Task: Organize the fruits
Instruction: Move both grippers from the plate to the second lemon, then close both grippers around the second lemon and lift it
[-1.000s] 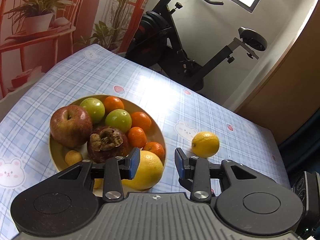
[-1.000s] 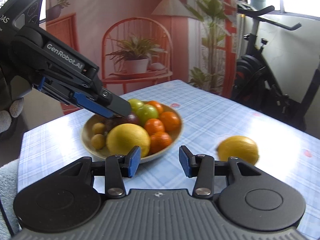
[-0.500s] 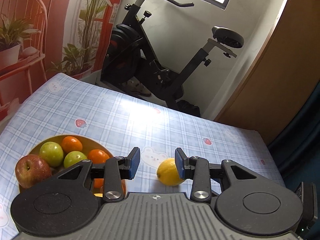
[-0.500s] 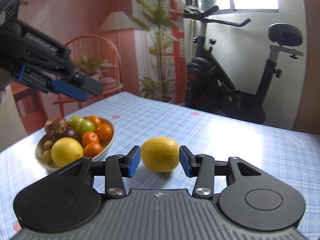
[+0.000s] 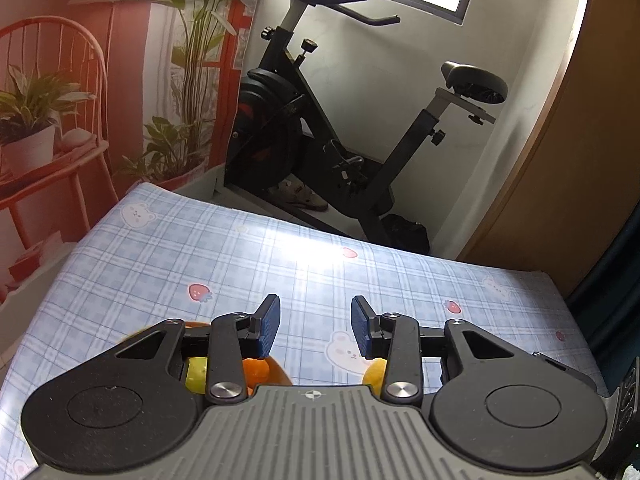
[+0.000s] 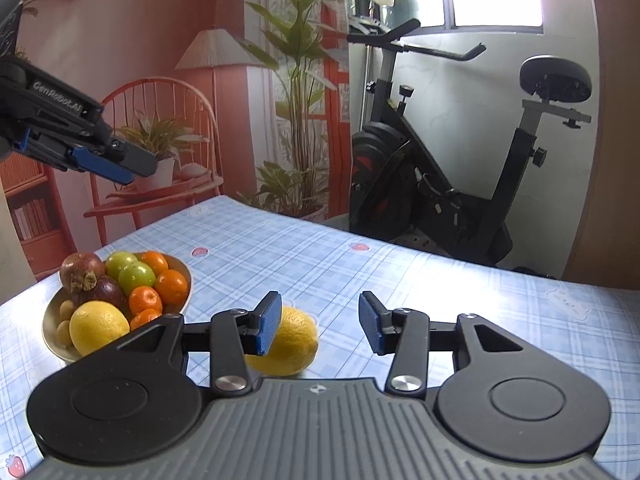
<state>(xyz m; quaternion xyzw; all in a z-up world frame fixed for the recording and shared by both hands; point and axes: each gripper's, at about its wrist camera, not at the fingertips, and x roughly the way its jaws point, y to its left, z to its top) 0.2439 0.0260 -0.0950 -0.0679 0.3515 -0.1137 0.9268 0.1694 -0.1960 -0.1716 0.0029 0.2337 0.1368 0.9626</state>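
Note:
A lone lemon [image 6: 294, 342] lies on the blue checked tablecloth [image 6: 400, 280], partly hidden behind the left finger of my right gripper [image 6: 320, 326]. That gripper is open and its pads touch nothing. To the left stands a tan bowl [image 6: 184, 274] holding a big yellow citrus [image 6: 96, 330], mandarins [image 6: 172, 286], green fruits [image 6: 136, 278] and dark mangosteens [image 6: 82, 268]. My left gripper [image 6: 132, 168] hovers above the bowl. In the left wrist view it [image 5: 316, 326] is open and empty over the cloth. Only slivers of the lemon [image 5: 376, 372] and the bowl's fruit [image 5: 256, 370] show under its fingers.
A black exercise bike [image 6: 440, 180] stands on the floor just beyond the table's far edge [image 5: 280, 220]. A wall print of a red chair and plants [image 6: 160, 140] runs along the left. A wooden panel [image 5: 580, 160] rises at the right.
Both views swung right and up. In the left view the bowl and lemon slid down under the fingers. In the right view the lemon passed from the right to behind the left finger.

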